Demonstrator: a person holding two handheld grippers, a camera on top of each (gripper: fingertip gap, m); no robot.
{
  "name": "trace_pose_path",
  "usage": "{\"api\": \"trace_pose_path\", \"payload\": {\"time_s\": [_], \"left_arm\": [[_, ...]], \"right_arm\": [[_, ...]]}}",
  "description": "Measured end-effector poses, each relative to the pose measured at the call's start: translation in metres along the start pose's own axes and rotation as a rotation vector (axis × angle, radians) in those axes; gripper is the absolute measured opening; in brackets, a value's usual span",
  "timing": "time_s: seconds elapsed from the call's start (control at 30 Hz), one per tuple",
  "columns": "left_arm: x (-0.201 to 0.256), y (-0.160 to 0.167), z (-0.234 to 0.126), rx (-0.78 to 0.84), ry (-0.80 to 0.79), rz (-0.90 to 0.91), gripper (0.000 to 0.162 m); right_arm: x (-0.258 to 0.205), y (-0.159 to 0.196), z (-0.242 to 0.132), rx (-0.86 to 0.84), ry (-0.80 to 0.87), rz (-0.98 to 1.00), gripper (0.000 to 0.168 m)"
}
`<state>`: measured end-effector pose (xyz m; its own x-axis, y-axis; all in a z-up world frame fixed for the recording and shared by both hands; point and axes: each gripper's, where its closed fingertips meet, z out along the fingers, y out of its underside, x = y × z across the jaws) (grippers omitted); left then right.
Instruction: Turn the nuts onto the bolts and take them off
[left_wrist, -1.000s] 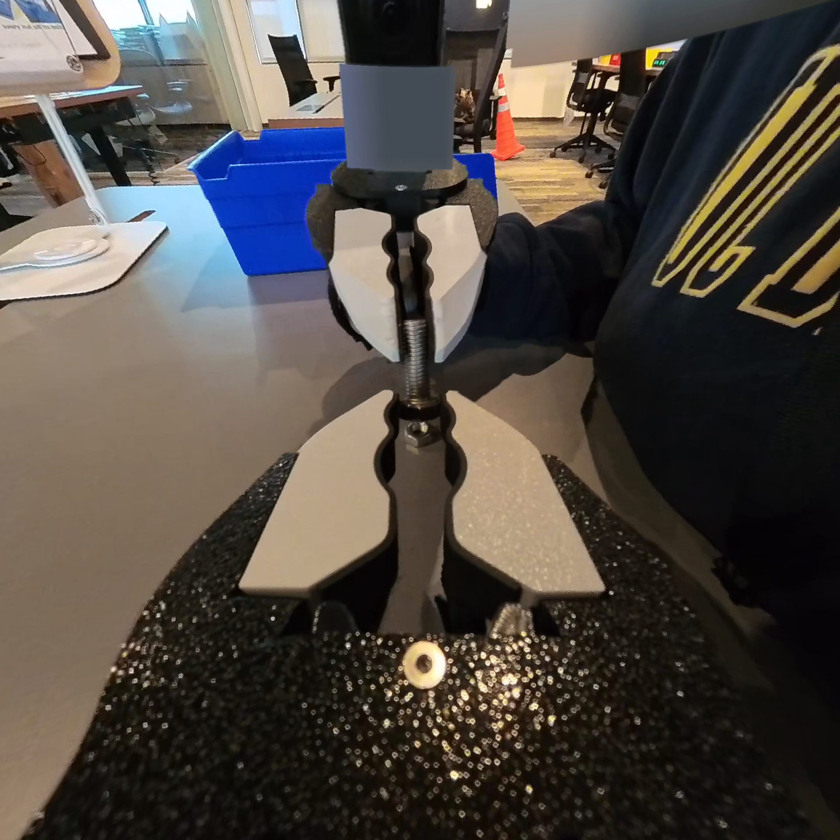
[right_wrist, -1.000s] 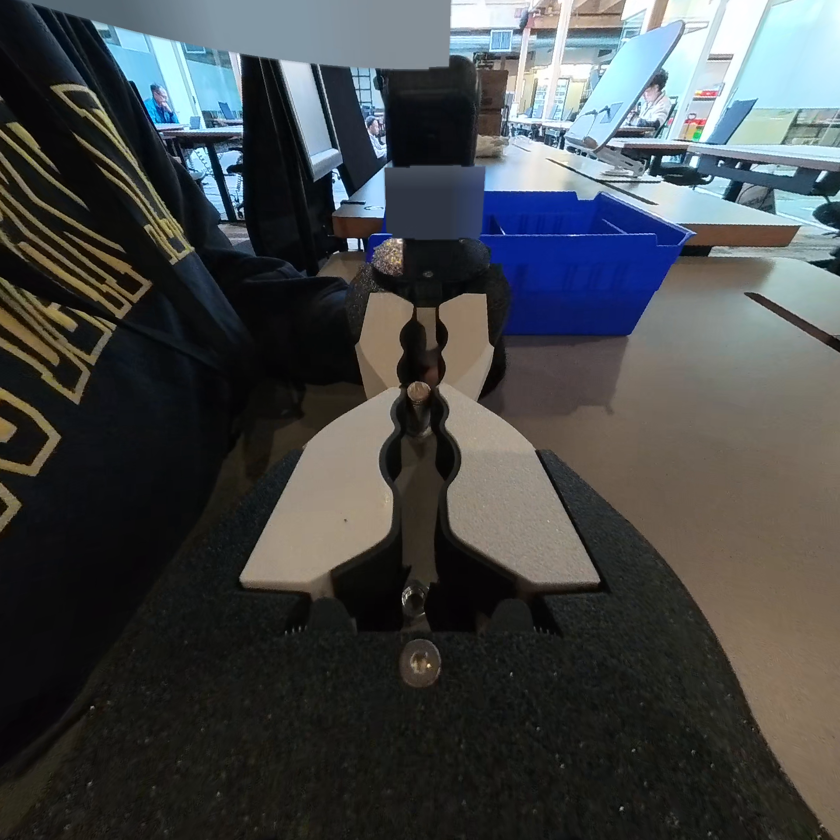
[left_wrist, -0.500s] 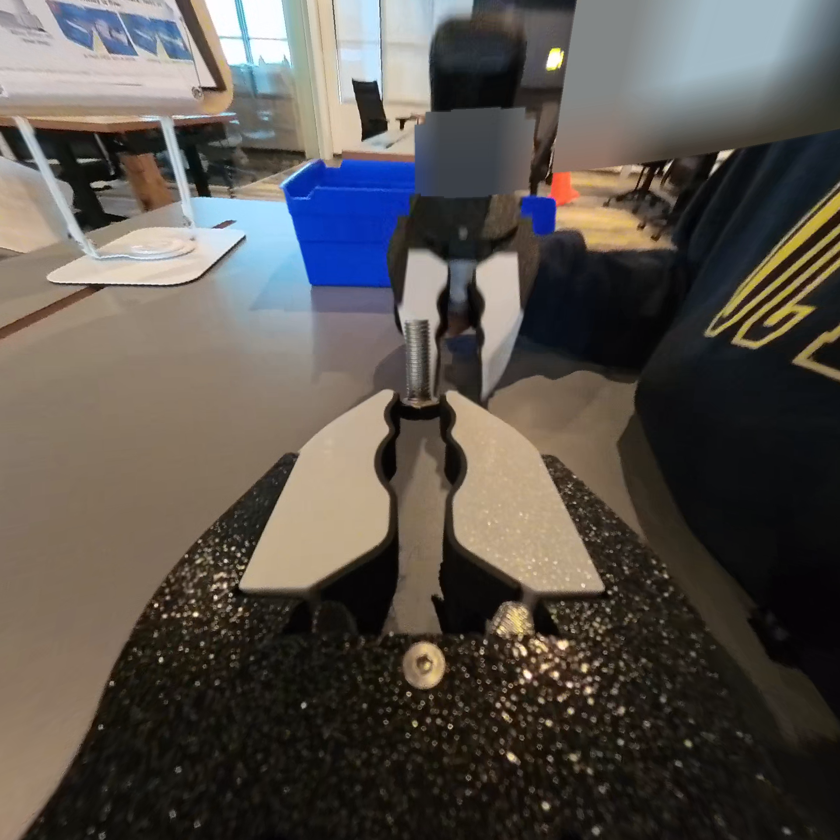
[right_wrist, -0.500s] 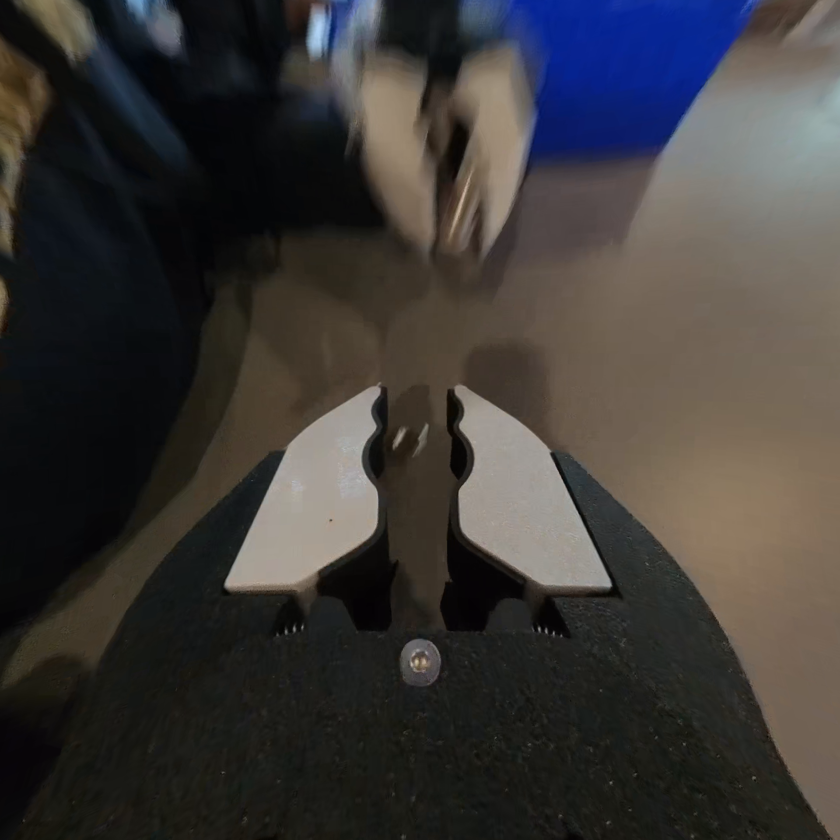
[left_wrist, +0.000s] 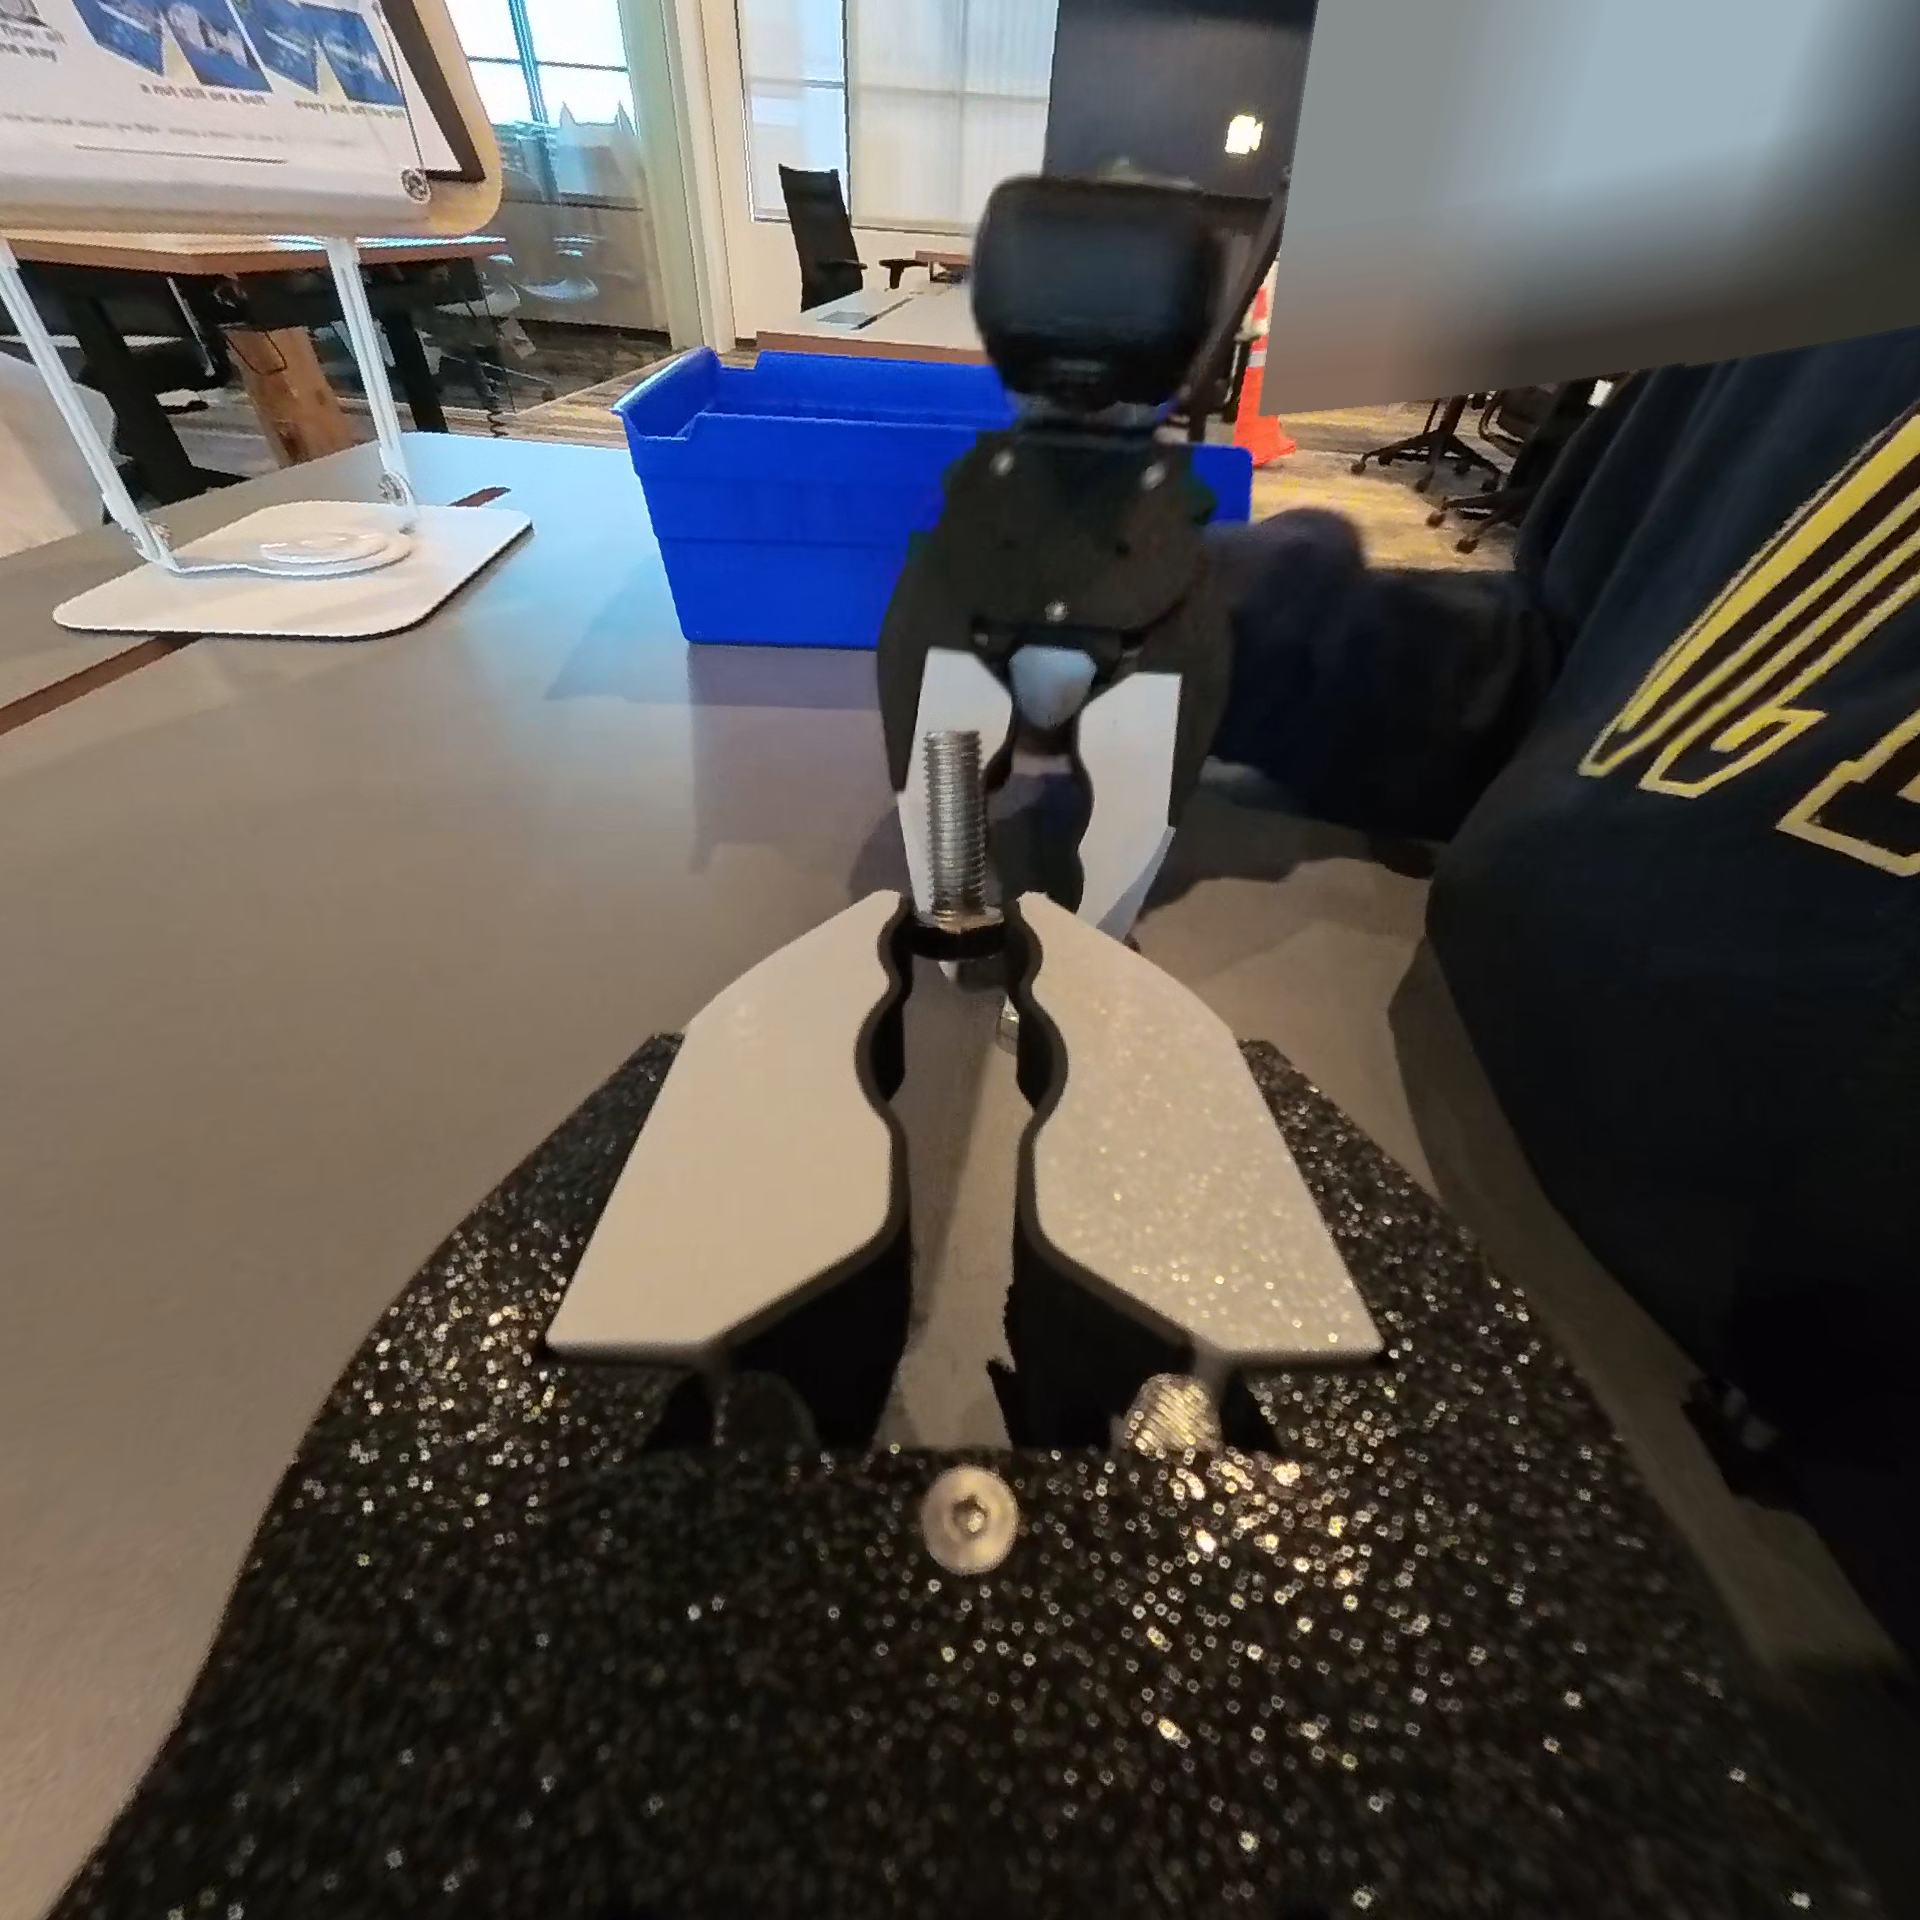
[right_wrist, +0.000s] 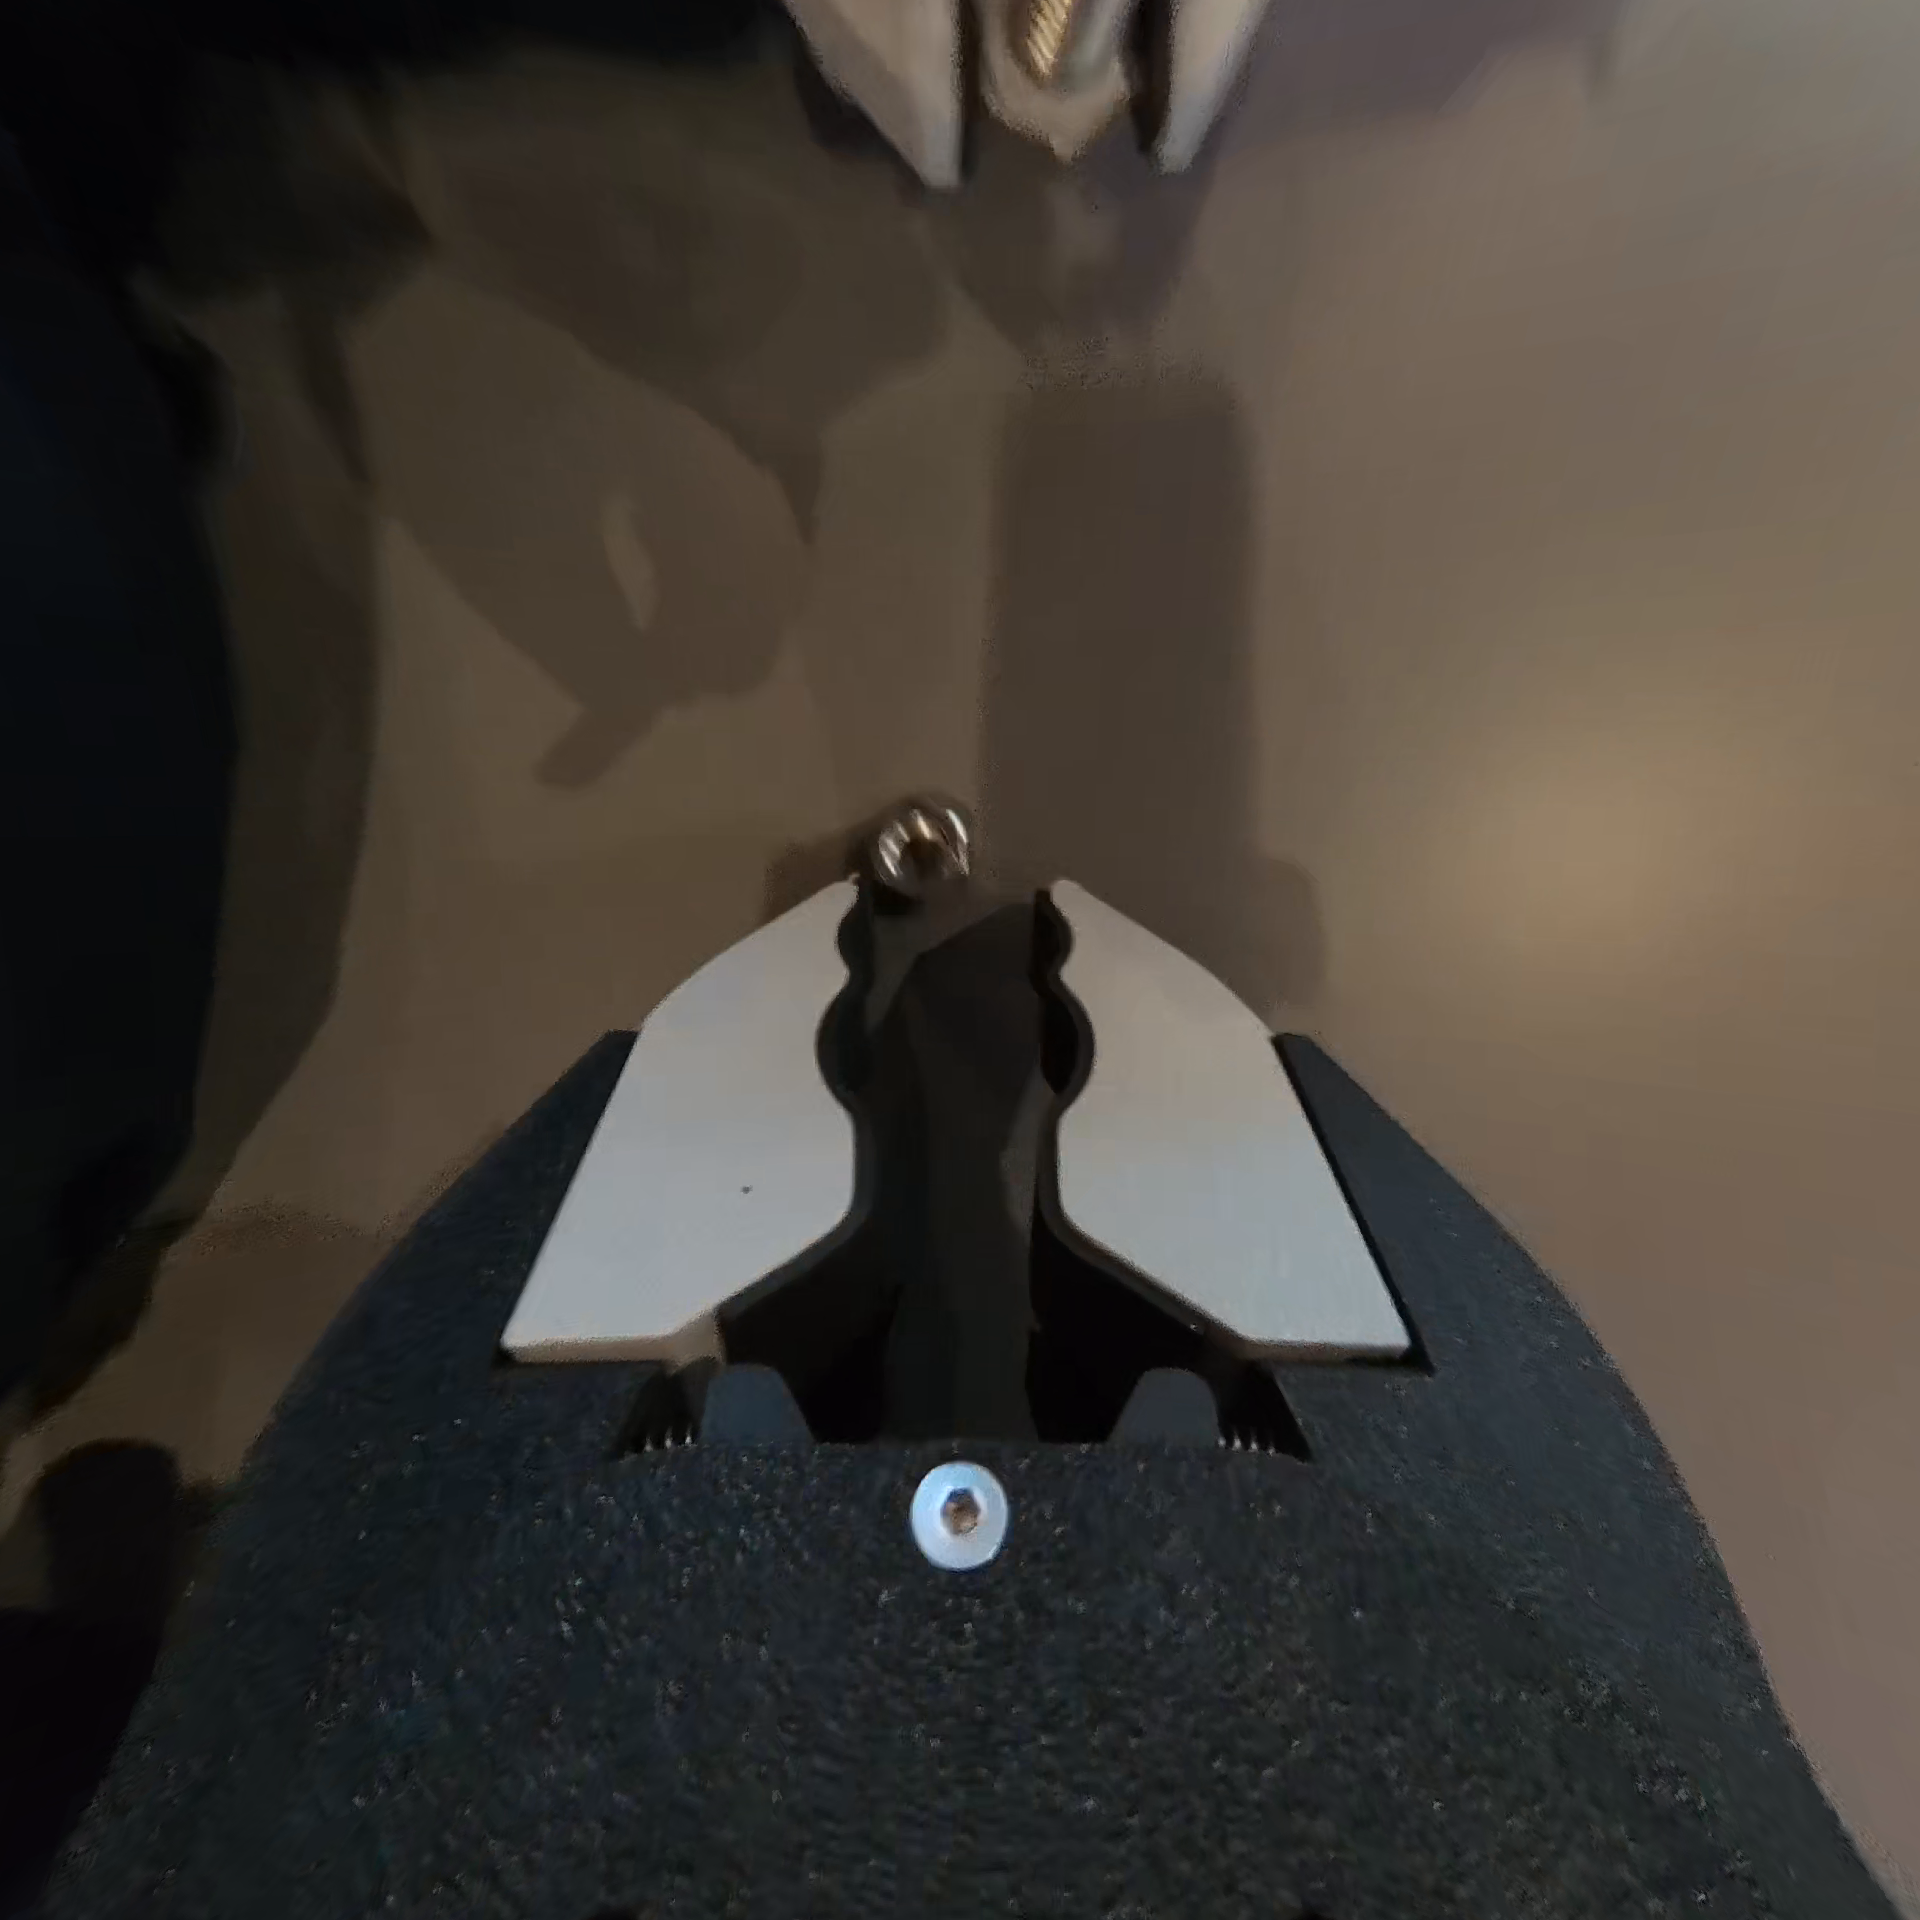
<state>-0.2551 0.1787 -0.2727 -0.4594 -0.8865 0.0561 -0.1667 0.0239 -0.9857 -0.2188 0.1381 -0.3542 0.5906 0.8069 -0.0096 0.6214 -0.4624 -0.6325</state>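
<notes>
My left gripper (left_wrist: 961, 925) is shut on the head of a steel bolt (left_wrist: 956, 821), which stands upright with its thread bare. It shows blurred at the top of the right wrist view (right_wrist: 1049, 52). A small steel nut (right_wrist: 920, 847) lies on the grey table (right_wrist: 1558, 623), just beyond my right gripper's left fingertip. My right gripper (right_wrist: 948, 894) is open, empty and points down at the table. In the left wrist view it (left_wrist: 1039, 831) hangs just behind the bolt.
A blue plastic bin (left_wrist: 810, 520) stands on the table behind the grippers. A sign on a clear stand with a white base (left_wrist: 301, 561) is at the far left. The person's dark sleeve and shirt (left_wrist: 1662, 831) fill the right side.
My right gripper has let go of the bolt, opened and tipped down toward the table over the nut. My left gripper still holds the bolt upright.
</notes>
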Motion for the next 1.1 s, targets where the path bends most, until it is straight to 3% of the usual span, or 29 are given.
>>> {"api": "trace_pose_path", "payload": {"time_s": [0.1,0.27,0.8,0.93,1.1], "left_arm": [[-0.001,0.000,0.000,-0.001,-0.009,0.005,0.016],[-0.001,0.000,0.000,-0.004,-0.014,0.004,0.016],[0.000,0.003,0.001,-0.027,-0.009,0.012,0.016],[0.001,0.004,0.002,-0.040,-0.008,0.024,0.016],[0.017,0.013,0.005,-0.115,0.091,0.042,0.016]], "right_arm": [[0.004,0.003,-0.010,-0.148,0.107,-0.020,0.031],[-0.005,-0.001,-0.009,-0.288,0.060,-0.047,0.027],[-0.009,-0.004,0.006,-0.430,-0.042,-0.155,0.020],[-0.006,-0.006,-0.002,-0.373,-0.009,-0.151,0.018],[0.014,-0.037,-0.050,-0.005,0.138,-0.119,0.017]]}}
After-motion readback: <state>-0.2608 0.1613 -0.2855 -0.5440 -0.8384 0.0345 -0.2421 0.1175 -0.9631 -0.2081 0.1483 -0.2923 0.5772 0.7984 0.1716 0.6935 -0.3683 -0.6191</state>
